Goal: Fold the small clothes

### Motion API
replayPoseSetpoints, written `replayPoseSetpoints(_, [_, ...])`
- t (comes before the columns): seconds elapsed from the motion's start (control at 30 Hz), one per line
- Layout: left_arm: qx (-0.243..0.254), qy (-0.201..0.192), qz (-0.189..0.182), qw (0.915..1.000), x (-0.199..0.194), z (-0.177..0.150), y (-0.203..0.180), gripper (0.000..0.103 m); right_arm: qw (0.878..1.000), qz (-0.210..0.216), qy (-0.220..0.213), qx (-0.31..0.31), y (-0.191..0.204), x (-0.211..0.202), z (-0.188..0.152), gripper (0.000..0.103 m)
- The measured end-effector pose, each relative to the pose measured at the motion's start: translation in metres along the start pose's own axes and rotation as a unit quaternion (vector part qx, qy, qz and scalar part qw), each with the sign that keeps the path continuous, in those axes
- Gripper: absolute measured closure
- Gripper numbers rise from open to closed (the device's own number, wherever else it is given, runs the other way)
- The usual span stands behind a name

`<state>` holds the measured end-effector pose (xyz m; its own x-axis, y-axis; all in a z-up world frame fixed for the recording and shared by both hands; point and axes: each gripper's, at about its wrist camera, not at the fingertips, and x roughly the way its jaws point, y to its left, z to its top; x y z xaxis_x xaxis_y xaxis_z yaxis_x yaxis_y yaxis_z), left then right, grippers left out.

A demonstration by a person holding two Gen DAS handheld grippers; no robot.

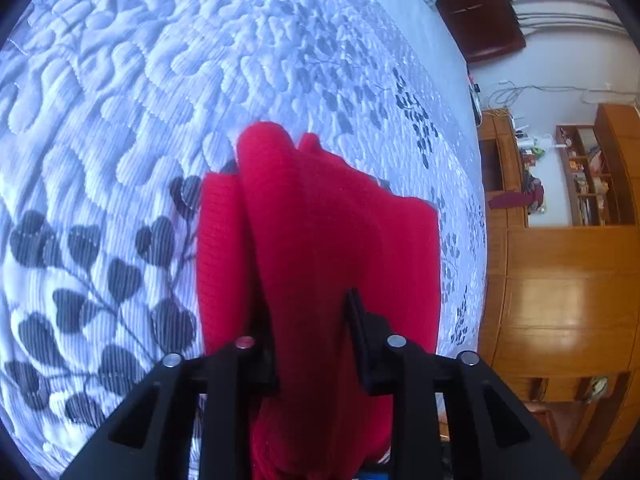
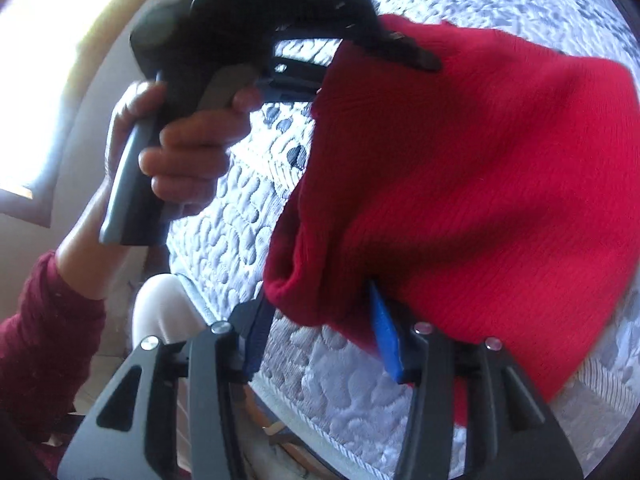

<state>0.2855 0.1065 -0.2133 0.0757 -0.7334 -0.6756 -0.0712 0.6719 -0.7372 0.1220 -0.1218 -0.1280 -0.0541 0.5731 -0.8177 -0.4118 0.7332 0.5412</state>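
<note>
The quilted bed spreads ahead of both jaws. A red knit garment hangs between them, lifted off the bed. The left gripper is clamped on bunched cloth; the right gripper has its jaws apart, with cloth draped over one blue pad. That unclamped edge could slide off, probably collapsing the fold.

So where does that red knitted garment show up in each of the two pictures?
Left wrist view: the red knitted garment fills the centre, running from between the left gripper fingers out over the bedspread.
Right wrist view: it fills the right half, draped over the blue fingers.
Shared landmark: the white leaf-patterned bedspread.
</note>
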Motion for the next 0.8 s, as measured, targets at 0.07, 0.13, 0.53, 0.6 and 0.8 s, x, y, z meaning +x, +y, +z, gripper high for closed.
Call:
replayPoseSetpoints(0.07, [0.018,-0.003,0.008,0.9998,-0.005,-0.013,-0.006,0.066,1.0,-0.008,-0.011,0.004,-0.007,-0.015,-0.006,0.055])
replayPoseSetpoints(0.13, [0.028,-0.005,0.014,0.9995,-0.009,-0.027,-0.011,0.063,0.999,-0.025,-0.024,0.016,-0.017,-0.035,-0.015,0.052])
replayPoseSetpoints(0.53, [0.014,0.022,-0.001,0.9997,-0.02,-0.106,-0.01,0.055,0.985,-0.023,-0.035,0.164,-0.092,-0.062,-0.081,0.044])
replayPoseSetpoints(0.6, [0.016,0.028,0.003,0.9995,-0.017,-0.113,-0.011,0.053,0.986,-0.03,-0.029,0.163,-0.088,-0.054,-0.077,0.043])
replayPoseSetpoints(0.8, [0.01,0.04,0.01,0.9991,-0.009,-0.126,-0.01,0.055,0.984,-0.072,-0.009,0.164,-0.089,-0.038,-0.065,0.089])
